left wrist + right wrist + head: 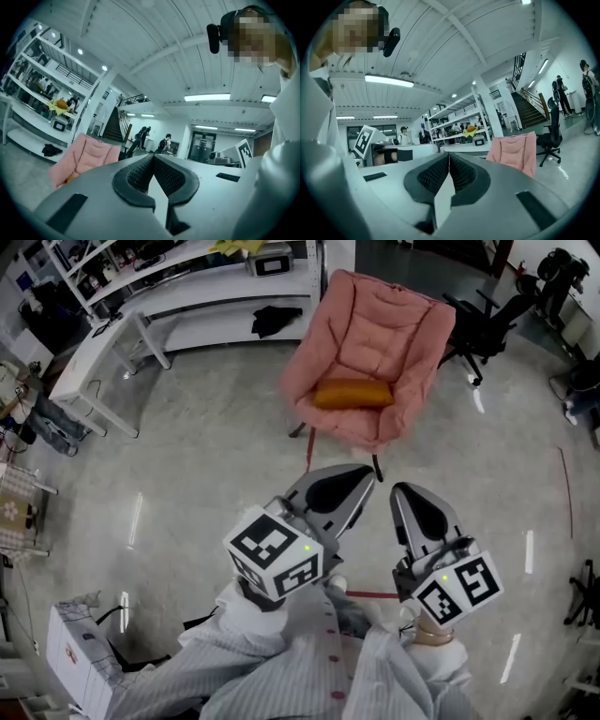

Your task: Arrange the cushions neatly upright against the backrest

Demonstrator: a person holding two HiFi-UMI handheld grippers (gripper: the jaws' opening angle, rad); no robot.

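While the orange bolster cushion (352, 393) lies flat on the seat of the pink armchair (394, 324), well apart from them, the left gripper (361, 476) and right gripper (405, 493) are closed and empty; soft and light, it probably suits a pinch near each end

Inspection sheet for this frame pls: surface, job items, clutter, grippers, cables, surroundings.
Surface: floor glossy, red line at the right.
Job's things: one orange cushion lying flat across the seat of the pink chair, not upright.
Clutter: black bundle on the shelving; white box lower left.
Grippers: left gripper and right gripper both shut, nothing between the fingers, short of the chair.
Cables: dark lead at the box.
Surroundings: white desk, black office chairs, people far off.
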